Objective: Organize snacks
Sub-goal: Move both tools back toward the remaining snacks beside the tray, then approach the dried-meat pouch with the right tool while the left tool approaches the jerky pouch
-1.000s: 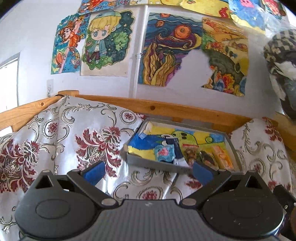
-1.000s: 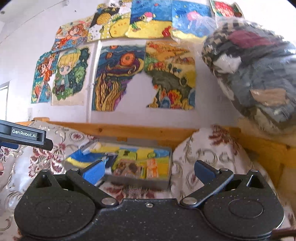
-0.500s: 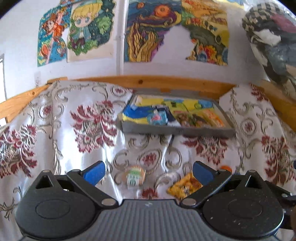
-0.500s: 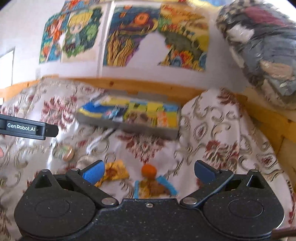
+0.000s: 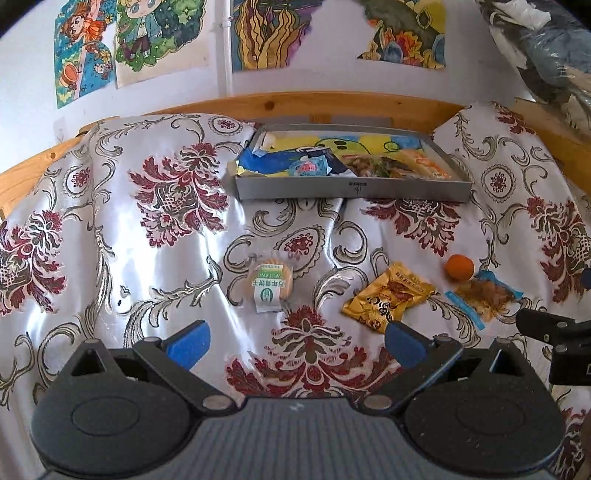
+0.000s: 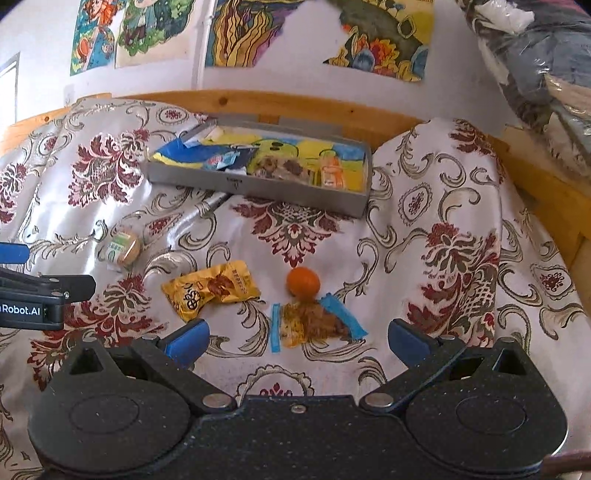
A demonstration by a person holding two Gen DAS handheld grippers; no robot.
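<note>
A grey tray point(image 5: 351, 190) point(image 6: 258, 186) holding several snack packets lies at the back of the flowered cloth. Loose on the cloth in front of it are a round wrapped biscuit point(image 5: 270, 284) point(image 6: 122, 248), a golden packet point(image 5: 388, 301) point(image 6: 212, 290), a small orange point(image 5: 459, 266) point(image 6: 303, 282) and a clear blue-edged packet of brown snack point(image 5: 484, 295) point(image 6: 314, 325). My left gripper point(image 5: 295, 341) is open and empty, hovering just short of the biscuit and golden packet. My right gripper point(image 6: 297, 338) is open and empty over the blue-edged packet.
A wooden rail point(image 5: 332, 105) runs behind the tray under a wall of drawings point(image 5: 258, 33). A bulging bag of clothes point(image 6: 535, 74) sits at the far right. The cloth point(image 5: 110, 229) hangs in folds to the left.
Both grippers have tilted down and drawn nearer the cloth, so the loose snacks in front of the tray now show fully. Both stay open and empty.
</note>
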